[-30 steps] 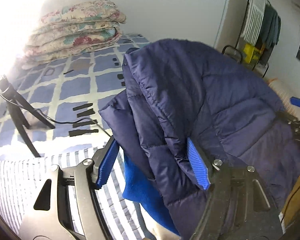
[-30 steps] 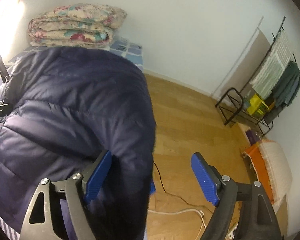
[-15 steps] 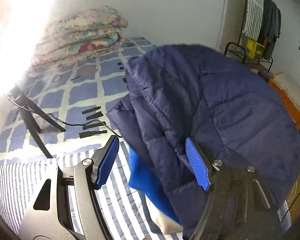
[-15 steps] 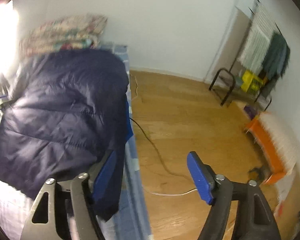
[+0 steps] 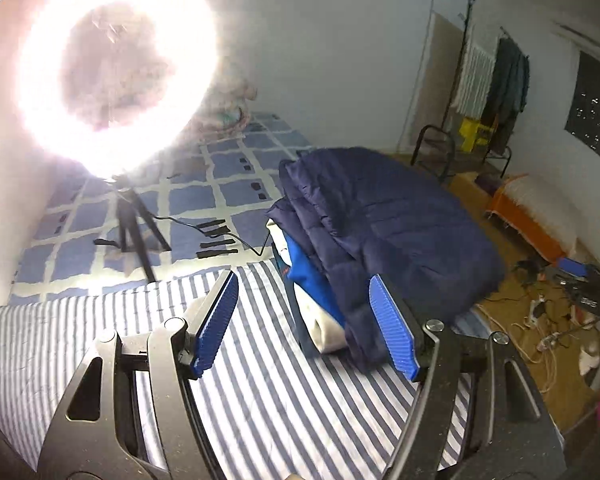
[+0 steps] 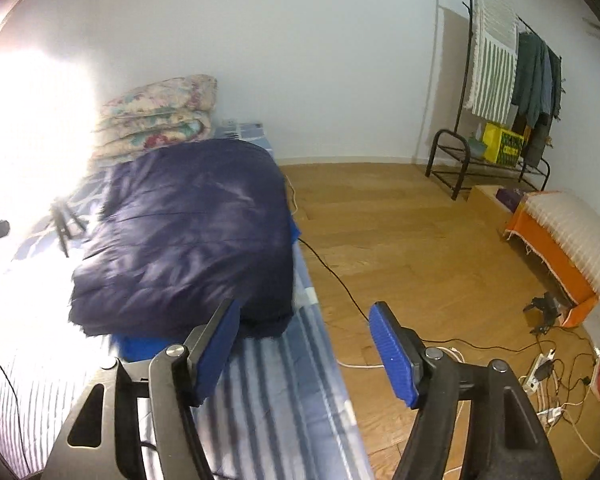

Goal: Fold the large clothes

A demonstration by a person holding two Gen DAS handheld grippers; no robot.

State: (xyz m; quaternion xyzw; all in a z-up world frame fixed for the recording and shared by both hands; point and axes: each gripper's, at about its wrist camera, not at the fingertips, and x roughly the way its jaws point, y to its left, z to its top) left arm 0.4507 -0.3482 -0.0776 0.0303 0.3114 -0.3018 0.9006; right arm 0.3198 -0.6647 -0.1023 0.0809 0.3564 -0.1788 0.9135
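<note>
A folded navy puffer jacket (image 5: 384, 224) lies on a stack of folded clothes, with a blue garment (image 5: 304, 272) and a white one under it, at the bed's right edge. It also shows in the right wrist view (image 6: 188, 236). My left gripper (image 5: 306, 326) is open and empty, drawn back above the striped sheet (image 5: 280, 392), clear of the jacket. My right gripper (image 6: 304, 354) is open and empty, behind the jacket's near edge, over the bed's side.
A bright ring light (image 5: 112, 64) on a tripod (image 5: 134, 226) stands on the checked bedcover with a cable. Folded floral quilts (image 6: 160, 116) lie at the bed's head. Wooden floor (image 6: 400, 240) with cables, a power strip (image 6: 540, 368), a clothes rack (image 6: 500, 80) and an orange bench (image 6: 560, 248).
Both grippers have pulled back and away from the jacket. The jacket, which hung close in front of the fingers, now rests flat on the stack.
</note>
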